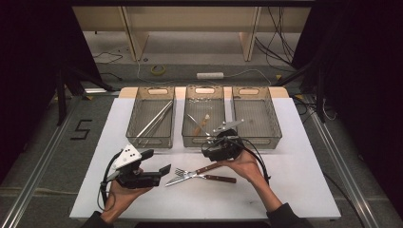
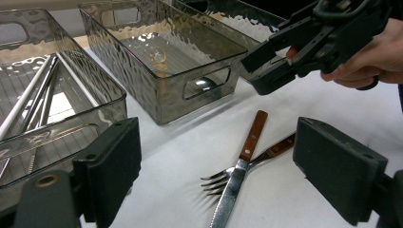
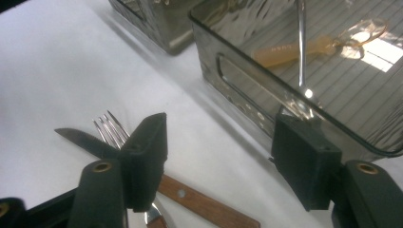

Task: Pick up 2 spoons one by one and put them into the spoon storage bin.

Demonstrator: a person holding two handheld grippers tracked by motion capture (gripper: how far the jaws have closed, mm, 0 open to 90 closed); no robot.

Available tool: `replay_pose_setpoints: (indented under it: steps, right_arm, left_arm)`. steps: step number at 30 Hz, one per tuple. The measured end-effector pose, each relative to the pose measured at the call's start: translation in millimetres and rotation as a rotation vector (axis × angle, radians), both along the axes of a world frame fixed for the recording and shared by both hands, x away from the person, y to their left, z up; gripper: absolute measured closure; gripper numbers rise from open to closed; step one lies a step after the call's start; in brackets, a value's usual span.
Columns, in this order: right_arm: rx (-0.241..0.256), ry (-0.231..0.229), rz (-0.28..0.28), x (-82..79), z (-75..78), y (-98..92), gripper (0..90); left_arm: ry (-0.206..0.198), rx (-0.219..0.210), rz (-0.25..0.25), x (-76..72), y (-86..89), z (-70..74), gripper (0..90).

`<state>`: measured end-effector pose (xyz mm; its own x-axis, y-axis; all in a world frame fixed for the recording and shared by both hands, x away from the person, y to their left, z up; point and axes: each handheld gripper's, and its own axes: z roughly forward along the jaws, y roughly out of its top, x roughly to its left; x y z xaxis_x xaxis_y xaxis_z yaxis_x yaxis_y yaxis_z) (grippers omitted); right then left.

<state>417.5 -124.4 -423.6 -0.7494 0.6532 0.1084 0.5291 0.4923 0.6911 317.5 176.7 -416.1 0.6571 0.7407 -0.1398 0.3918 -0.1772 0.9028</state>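
The knife (image 1: 194,174) and the fork (image 1: 209,176) lay crossed on the white table (image 1: 294,180), near its middle, just in front of the middle bin (image 1: 205,118). In the right gripper view the near jaw covered the spot where the two crossed, and the fork's handle was cut off at the bottom edge; only its tines and the knife's dark blade tip and wooden handle could be made out. In the left gripper view the knife tip ran out of the bottom of the picture, and the fork's handle passed behind that gripper's right-hand jaw.

The contents of the middle bin were hard to read through the rippled walls: a pale wooden-handled piece and a thin metal stem, no more. The left bin (image 1: 153,116) held long metal rods whose ends could not be told apart. The right bin (image 1: 256,116) was too dim to judge.

The only legible writing was a black "5" (image 1: 81,129) marked on the floor left of the table.

The left gripper (image 1: 159,161) lay low and level in the person's left hand (image 1: 124,194), pointing right toward the cutlery, jaws spread wide and holding nothing. The right gripper (image 1: 209,148), cradled from below by the right hand (image 1: 247,164), hung above the knife's handle at the middle bin's near wall, jaws likewise apart and empty.
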Motion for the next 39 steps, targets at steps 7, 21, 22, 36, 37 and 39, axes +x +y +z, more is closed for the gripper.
replay_pose_setpoints:
  steps: [7,21,22,36,37,39]
  right_arm:
    - [-0.034,0.030,0.006,3.9,-11.9,0.3,54.6]
    - [-0.126,0.079,0.006,10.0,-38.2,-2.7,78.2]
    - [-0.134,0.079,0.009,10.3,-39.3,-2.3,79.8]
    - [-0.200,0.099,0.010,11.8,-47.7,-2.9,90.0]
    - [-0.204,0.102,0.010,11.8,-48.2,-2.7,90.0]
    - [-0.212,0.109,0.011,11.5,-48.9,-2.3,90.0]
  left_arm:
    - [-0.001,0.000,0.000,0.0,0.0,0.1,16.0]
    - [-0.002,0.001,-0.001,-0.3,-0.3,0.3,16.0]
    - [-0.002,0.000,-0.002,-0.3,-0.1,0.3,16.0]
    - [-0.002,0.000,-0.001,-0.3,-0.2,0.3,16.0]
    - [-0.002,0.001,-0.001,-0.3,-0.2,0.3,16.0]
    - [-0.002,0.001,-0.001,-0.3,-0.2,0.3,16.0]
